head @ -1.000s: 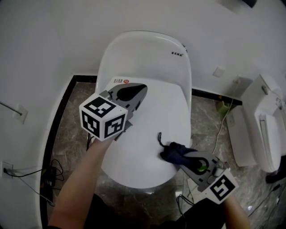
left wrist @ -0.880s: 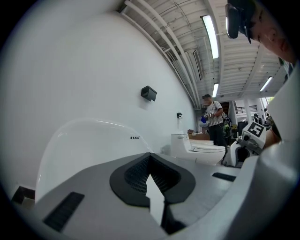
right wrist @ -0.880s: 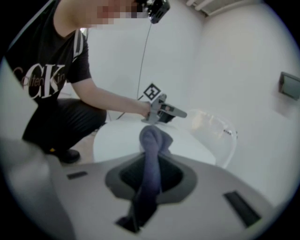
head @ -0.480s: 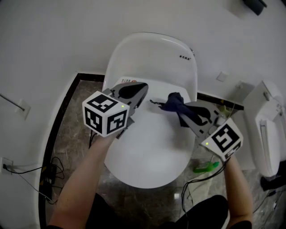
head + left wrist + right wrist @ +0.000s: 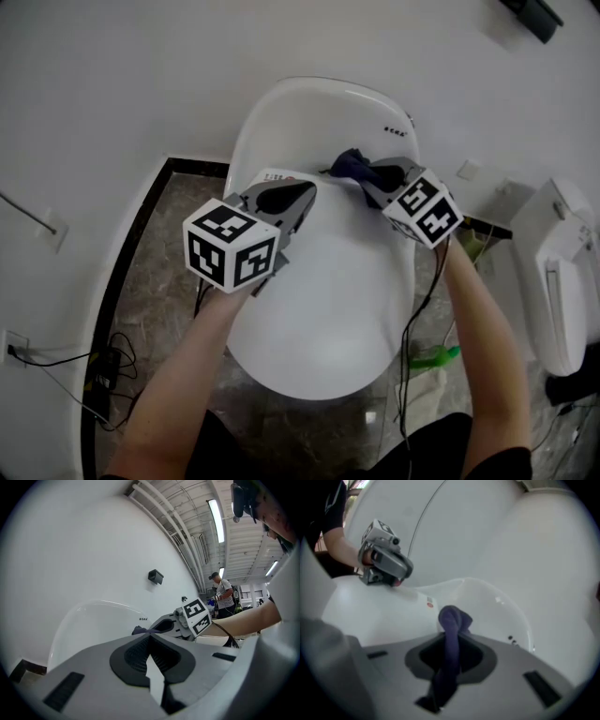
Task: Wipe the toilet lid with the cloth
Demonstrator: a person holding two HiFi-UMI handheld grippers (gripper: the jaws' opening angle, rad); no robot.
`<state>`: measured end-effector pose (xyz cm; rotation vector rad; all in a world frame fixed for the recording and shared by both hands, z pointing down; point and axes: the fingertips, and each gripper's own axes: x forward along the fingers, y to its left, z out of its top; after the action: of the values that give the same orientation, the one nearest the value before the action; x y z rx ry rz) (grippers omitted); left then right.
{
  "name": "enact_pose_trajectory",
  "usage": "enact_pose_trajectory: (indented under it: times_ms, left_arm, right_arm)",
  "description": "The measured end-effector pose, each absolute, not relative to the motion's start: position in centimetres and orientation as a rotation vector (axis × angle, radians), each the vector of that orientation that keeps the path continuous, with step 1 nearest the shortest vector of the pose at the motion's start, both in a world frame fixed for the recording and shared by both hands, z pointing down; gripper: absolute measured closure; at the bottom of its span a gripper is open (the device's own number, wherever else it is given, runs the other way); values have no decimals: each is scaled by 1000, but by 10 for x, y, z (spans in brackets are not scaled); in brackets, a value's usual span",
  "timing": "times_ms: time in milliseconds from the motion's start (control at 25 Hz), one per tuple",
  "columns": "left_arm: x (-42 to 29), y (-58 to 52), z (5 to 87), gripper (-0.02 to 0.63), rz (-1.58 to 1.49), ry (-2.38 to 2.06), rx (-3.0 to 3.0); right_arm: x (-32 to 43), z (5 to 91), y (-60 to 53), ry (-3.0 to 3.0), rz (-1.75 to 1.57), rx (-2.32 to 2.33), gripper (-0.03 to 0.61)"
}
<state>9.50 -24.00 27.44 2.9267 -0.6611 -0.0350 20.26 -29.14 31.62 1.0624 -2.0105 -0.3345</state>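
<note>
— Starting at the right gripper (image 5: pixel 450 645): closed or not?

— Closed, pinching a dark blue cloth (image 5: pixel 452 618) between the pads. Bunched into a knob just past the tips, with a tail trailing back between the jaws.

— And placed where, going by the head view?

— Down at the rear of the toilet lid (image 5: pixel 328 281), at the junction with the upright white back (image 5: pixel 309 112). Just right of a small red-and-white sticker (image 5: pixel 272 174).

— Over to the left gripper (image 5: pixel 151 639), then.

— Jaws brought together at the tips, gripping nothing. Held over the lid's left rear part, pointing toward the upright back, close to the sticker. Cannot tell whether touching the lid or just above it.

— Any contact with the right one?

— None. Near, tips angled toward each other, with the sticker between.

— Further out?

— Grey veined floor (image 5: pixel 159 244) edged by a dark border strip along the wall. Cables (image 5: pixel 103 361) at the left, a green object (image 5: pixel 433 355) beside the toilet base at the right, another white fixture (image 5: pixel 562 272) at the far right edge.
</note>
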Motion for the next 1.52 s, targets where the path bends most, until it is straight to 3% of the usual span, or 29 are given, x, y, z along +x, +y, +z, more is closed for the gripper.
enact_pose_trajectory:
  times_ms: [1520]
  left_arm:
    - [98,-240,275,600,-21,-643,2923]
  right_arm:
    - [172,348,-239,-2057,-312,881,511]
